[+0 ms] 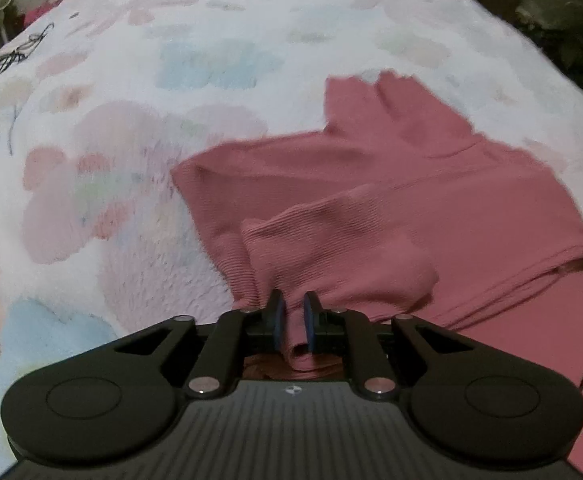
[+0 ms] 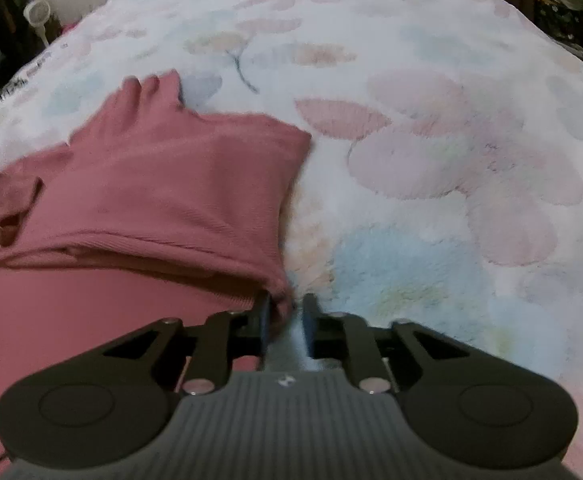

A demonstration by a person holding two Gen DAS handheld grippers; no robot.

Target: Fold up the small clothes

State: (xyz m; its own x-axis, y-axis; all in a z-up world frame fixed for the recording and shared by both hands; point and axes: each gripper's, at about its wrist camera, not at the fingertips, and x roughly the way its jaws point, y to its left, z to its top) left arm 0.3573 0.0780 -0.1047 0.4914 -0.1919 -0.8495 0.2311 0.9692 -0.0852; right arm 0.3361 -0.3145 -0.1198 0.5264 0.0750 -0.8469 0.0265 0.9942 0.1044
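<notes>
The left claw is clamped on a bunched bit of the pink top, seemingly a sleeve end, with cloth pinched between its blue pads. From there the garment spreads ahead and to the right over the floral blanket on the bed, its collar farthest away.

The right claw holds the hem corner of the pink top against its left pad; a narrow gap shows beside the right pad, so a full pinch is hard to confirm. The garment lies ahead and to the left of it. Each claw has its own near corner, the long axis running away from both. Motion blur softens edges, and the near hem is cut off below.
</notes>
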